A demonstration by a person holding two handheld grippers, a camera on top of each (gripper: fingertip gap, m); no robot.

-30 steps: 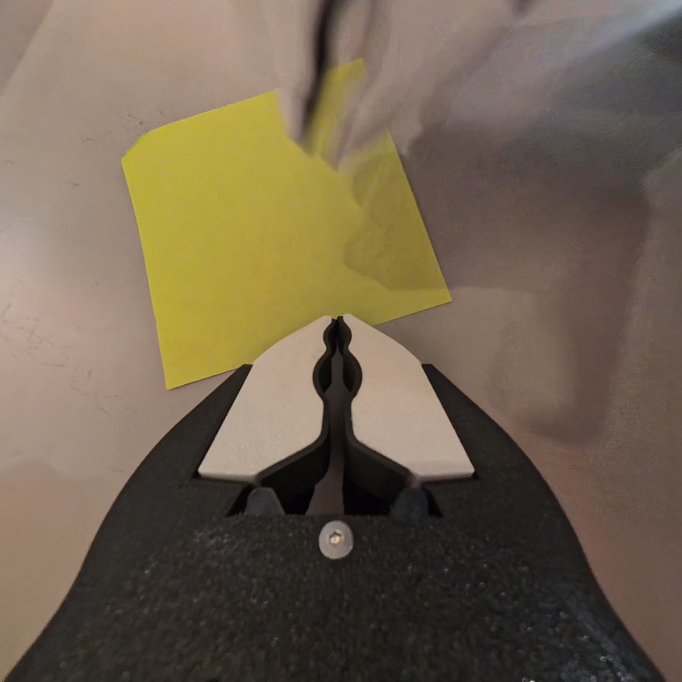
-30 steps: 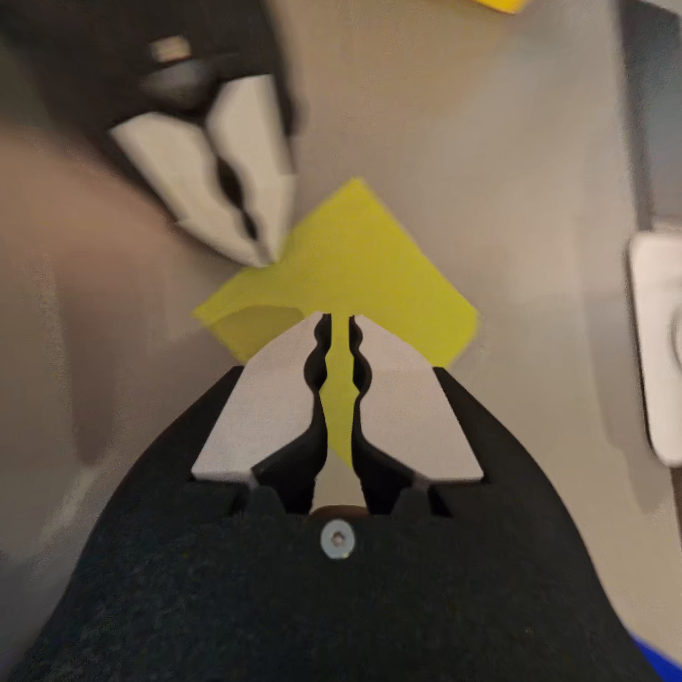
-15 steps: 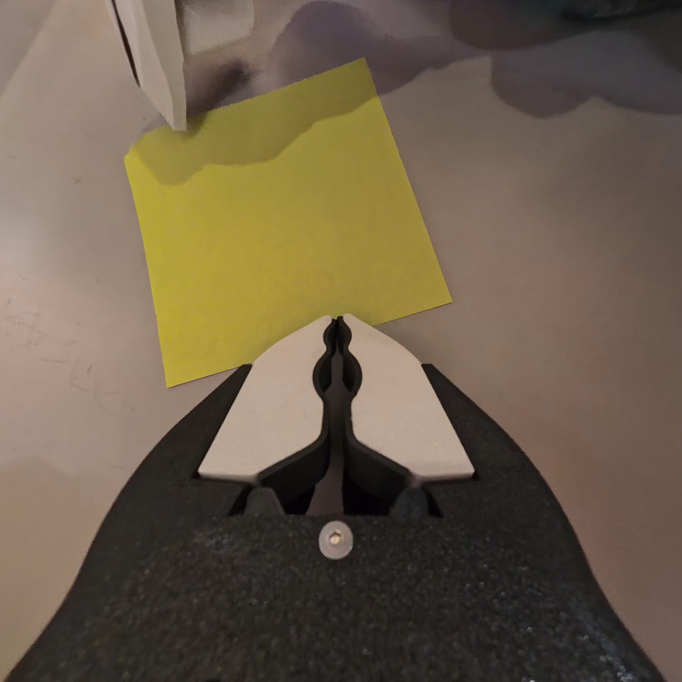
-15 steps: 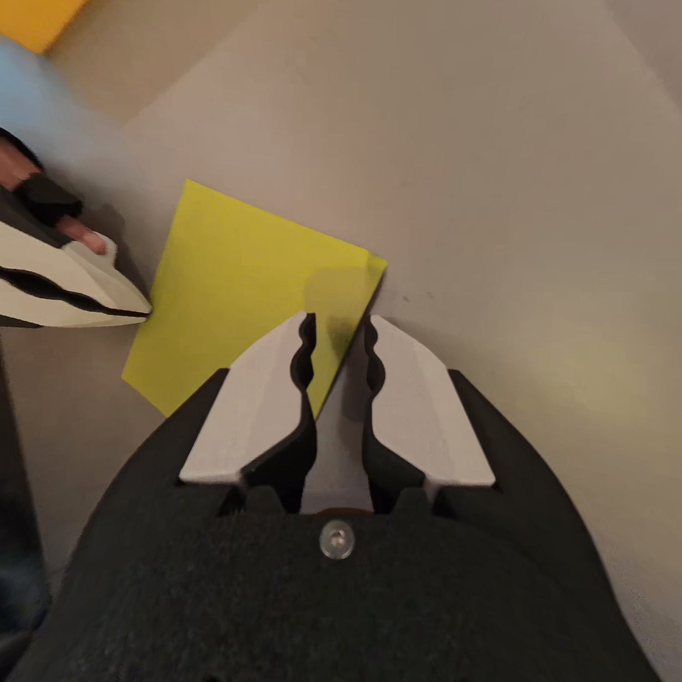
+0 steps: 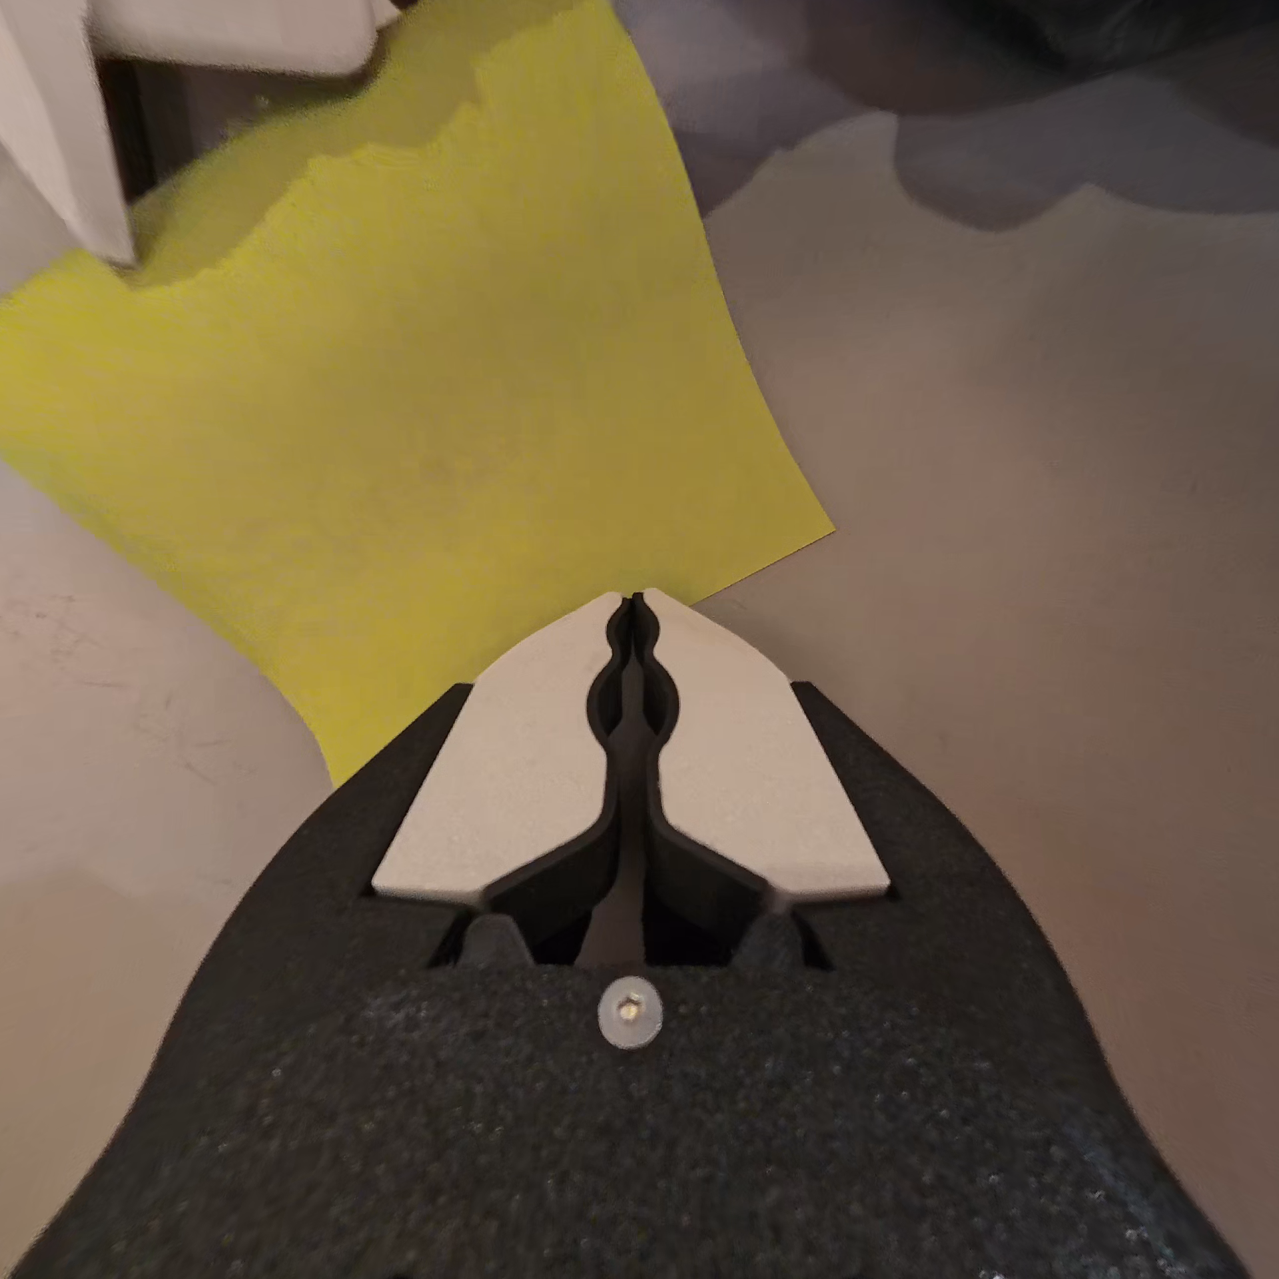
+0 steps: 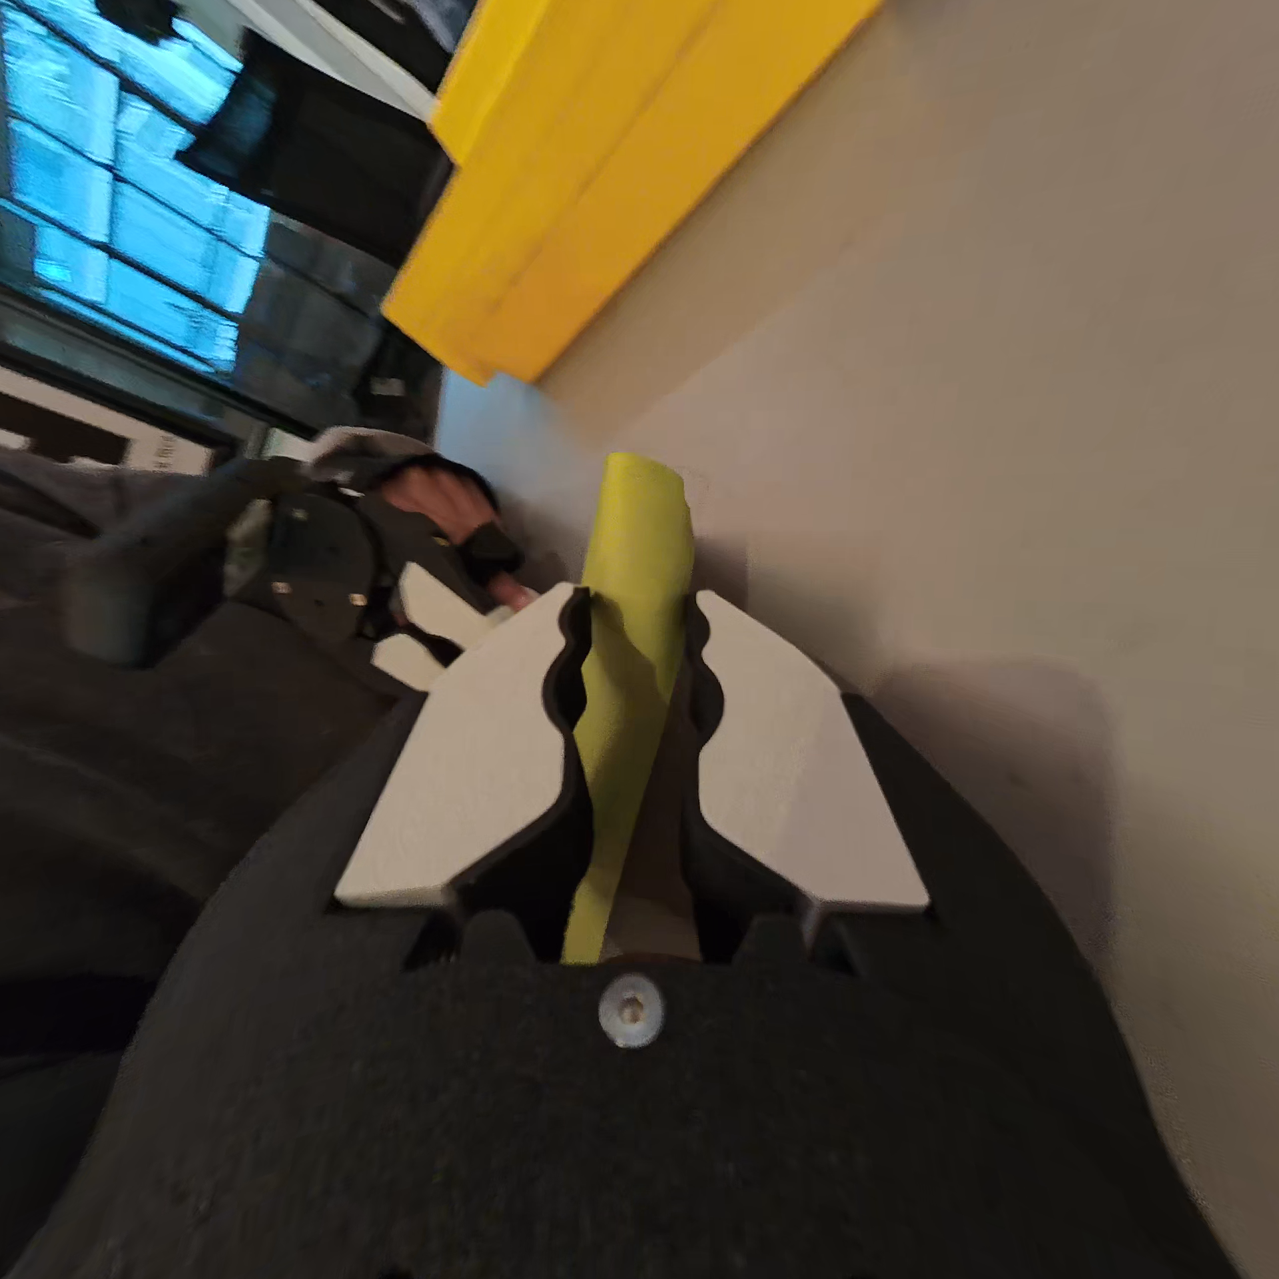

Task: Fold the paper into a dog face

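Observation:
A yellow-green square of paper (image 5: 415, 415) lies on the grey-beige table (image 5: 1003, 554). My left gripper (image 5: 635, 595) is shut and empty, with its tips at the paper's near edge. My right gripper (image 6: 643, 595) is rolled on its side, jaws a little apart, and a curled strip of the paper (image 6: 640, 547) runs between them. In the left wrist view its white fingers (image 5: 69, 138) are at the paper's far left corner, which is raised off the table. The left gripper (image 6: 443, 623) and the hand holding it also show in the right wrist view.
A bright yellow box (image 6: 588, 173) stands on the table beyond the paper in the right wrist view. A person's sleeve and dark clothing (image 6: 207, 692) fill the left of that view. Windows show in the background.
The right gripper has rolled sideways and slid its jaws around the paper's far left corner. That corner has lifted and curled. The left gripper stays shut at the near edge.

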